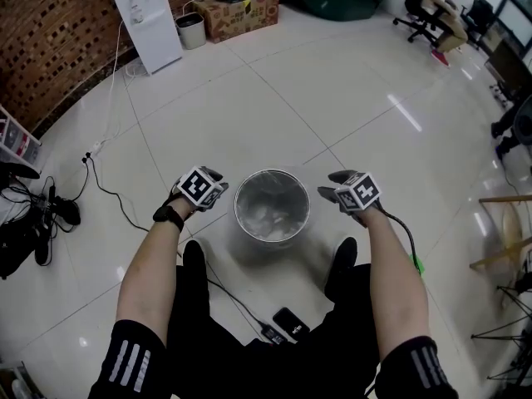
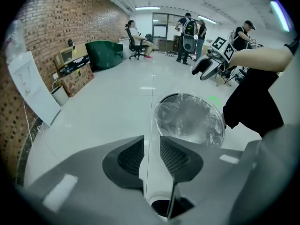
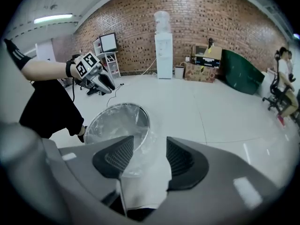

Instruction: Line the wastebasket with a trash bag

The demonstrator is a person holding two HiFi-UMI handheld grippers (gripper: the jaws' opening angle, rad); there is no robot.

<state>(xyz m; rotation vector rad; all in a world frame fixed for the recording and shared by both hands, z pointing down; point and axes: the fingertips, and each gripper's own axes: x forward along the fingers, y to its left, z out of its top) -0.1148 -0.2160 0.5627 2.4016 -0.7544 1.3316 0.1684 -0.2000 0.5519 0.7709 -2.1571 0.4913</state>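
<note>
- A round wastebasket (image 1: 238,191) is seen standing upright on the white tiled floor (image 1: 349,98), between the person's two shoes and just in front of them.
- A clear trash bag (image 1: 271,214) is seen inside it, with its film drawn over the rim all round and crumpled down the inside.
- The left gripper (image 1: 220,185) is held just beside the basket's left edge, apart from the rim; in the left gripper view its jaws (image 2: 151,144) are parted by a narrow gap, and only bare floor is seen between them.
- The right gripper (image 1: 327,186) is held just beside the basket's right edge; in the right gripper view its jaws (image 3: 150,146) are spread wide, and nothing is pinched by the pads, though the bagged basket (image 3: 117,123) is seen beyond and below them.
- Each gripper is caught in the other's view, raised above the basket's far side (image 2: 206,67) (image 3: 104,82).
- A dark phone (image 1: 291,322) and a cable (image 1: 229,293) are seen lying on the floor near the person's legs.
- A white water dispenser (image 1: 145,15), a small bin (image 1: 191,30) and cardboard boxes (image 1: 241,11) are set by the brick wall, well apart from the basket.
</note>
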